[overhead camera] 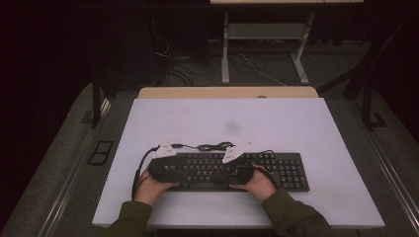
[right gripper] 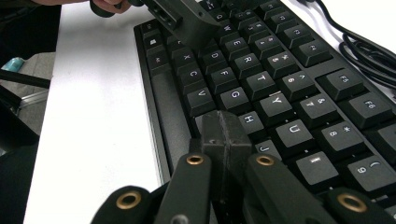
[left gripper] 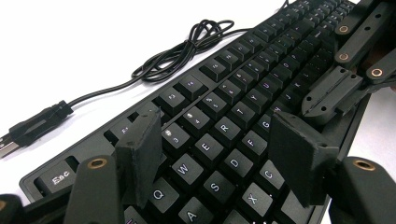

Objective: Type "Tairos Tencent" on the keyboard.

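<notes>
The right tongs (right gripper: 223, 135) are pressed together with nothing between them, their joined tip resting low over the keyboard (right gripper: 261, 84) about where the H and J keys sit, near its front edge. The left tongs (left gripper: 224, 144) are spread, hovering just above the W, E and D keys, pinching nothing. So the keyboard lies directly beneath both, its long axis running across the surface (overhead camera: 306, 123) from one pair to the other. Just beyond the left tongs its cable (left gripper: 187, 46) lies coiled, plug (left gripper: 35, 126) loose. No containers here.
</notes>
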Available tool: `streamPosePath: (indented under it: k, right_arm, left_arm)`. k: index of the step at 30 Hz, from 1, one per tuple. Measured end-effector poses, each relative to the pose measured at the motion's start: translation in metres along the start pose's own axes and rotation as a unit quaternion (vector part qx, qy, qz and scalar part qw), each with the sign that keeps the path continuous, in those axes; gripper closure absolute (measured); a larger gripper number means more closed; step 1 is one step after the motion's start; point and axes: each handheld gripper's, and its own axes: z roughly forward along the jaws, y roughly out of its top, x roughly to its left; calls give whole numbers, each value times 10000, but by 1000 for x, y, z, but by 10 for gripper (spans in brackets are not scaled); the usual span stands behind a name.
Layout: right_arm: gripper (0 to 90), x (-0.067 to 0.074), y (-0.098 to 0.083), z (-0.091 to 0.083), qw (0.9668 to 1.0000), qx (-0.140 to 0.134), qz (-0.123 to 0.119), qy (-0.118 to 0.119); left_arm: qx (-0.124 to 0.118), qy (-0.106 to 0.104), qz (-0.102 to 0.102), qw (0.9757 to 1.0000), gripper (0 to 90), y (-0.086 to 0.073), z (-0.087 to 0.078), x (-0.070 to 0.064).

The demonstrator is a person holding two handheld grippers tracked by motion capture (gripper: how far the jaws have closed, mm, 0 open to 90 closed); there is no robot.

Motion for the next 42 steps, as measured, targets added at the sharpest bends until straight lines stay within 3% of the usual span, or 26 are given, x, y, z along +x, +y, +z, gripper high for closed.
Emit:
streamPosePath:
  k: [21,31,42]
  right_arm:
    - [859,-1,2,-7,9998,-179,44,42]
    - [653,-8,1,-17,9987,-418,299,39]
    - [380,-19,-3,-27,9962,-660,526,-231]
  left_arm:
    - [-28,2,58,10000,372,4,2,-1]
    - [-1,-116,108,9999,461,10,6,-5]
    - [54,-274,229,9993,704,18,16,-11]
